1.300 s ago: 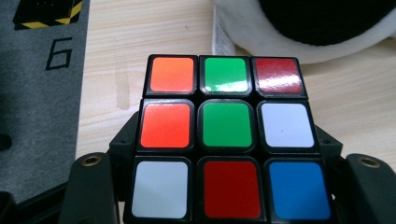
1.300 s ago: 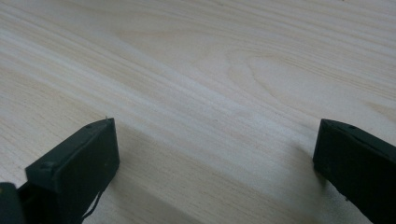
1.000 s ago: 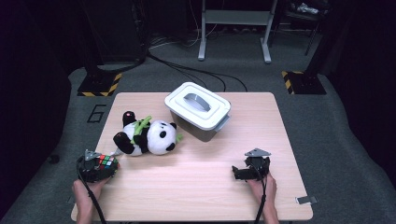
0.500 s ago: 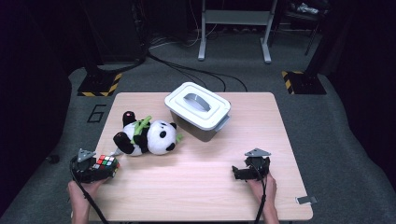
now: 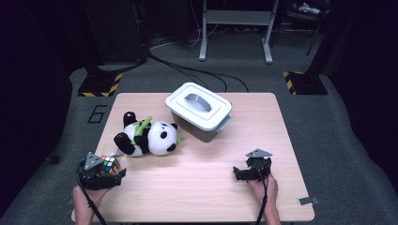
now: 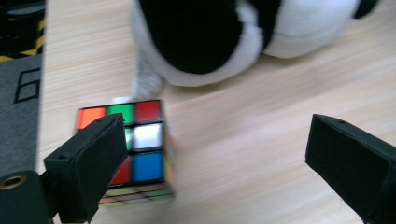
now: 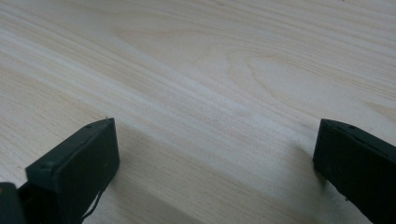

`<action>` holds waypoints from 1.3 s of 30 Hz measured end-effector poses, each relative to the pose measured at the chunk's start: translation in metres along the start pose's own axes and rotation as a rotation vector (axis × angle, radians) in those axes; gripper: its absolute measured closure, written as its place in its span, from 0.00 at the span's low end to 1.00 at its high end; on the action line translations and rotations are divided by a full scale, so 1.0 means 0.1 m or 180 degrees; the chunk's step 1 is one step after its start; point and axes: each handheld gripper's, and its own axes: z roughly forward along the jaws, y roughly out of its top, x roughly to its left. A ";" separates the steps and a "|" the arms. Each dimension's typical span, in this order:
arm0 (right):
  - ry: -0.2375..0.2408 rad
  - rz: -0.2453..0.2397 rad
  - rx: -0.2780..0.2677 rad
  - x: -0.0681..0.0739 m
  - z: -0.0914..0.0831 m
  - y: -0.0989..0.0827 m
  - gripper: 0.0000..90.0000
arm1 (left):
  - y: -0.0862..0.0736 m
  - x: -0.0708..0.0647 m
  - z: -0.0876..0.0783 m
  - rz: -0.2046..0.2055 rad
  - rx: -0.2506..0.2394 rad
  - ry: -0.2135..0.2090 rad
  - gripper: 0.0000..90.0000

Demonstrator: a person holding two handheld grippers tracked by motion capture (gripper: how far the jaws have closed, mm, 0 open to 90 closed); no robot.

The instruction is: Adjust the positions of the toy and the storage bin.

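Now, in the high view, the puzzle cube is seen near the table's front-left corner, just ahead of the left gripper, whose jaws have just been opening. The right gripper is held low toward the front-right edge, well apart from everything. A plush panda is sprawled just beyond the cube, and a lidded white box is set behind it toward the far edge.

Next, in the left gripper view, the jaws are shown spread wide, the cube resting on the wood at the left jaw, the span between them bare. A nudge from that jaw is the likely risk: the cube could be tipped or slid off the left edge nearby. The panda is pressed close, so any forward sweep could be snagged on its leg.

Finally, in the right gripper view, the jaws are parted wide over bare wood grain, with nothing gripped.
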 end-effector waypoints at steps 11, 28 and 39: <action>-0.0005 -0.0009 -0.0001 0.00 0.00 0.00 0.00 | -0.08 -0.42 0.22 0.0314 0.0146 -0.0245 0.02; 0.0078 -0.0035 0.0106 -0.03 0.00 0.05 0.00 | -0.34 -0.60 0.69 0.0359 0.0216 -0.0379 0.00; 0.0266 -0.0168 -0.0038 0.00 -0.22 0.38 0.00 | -0.32 -0.59 0.69 0.0385 0.0277 -0.0417 0.00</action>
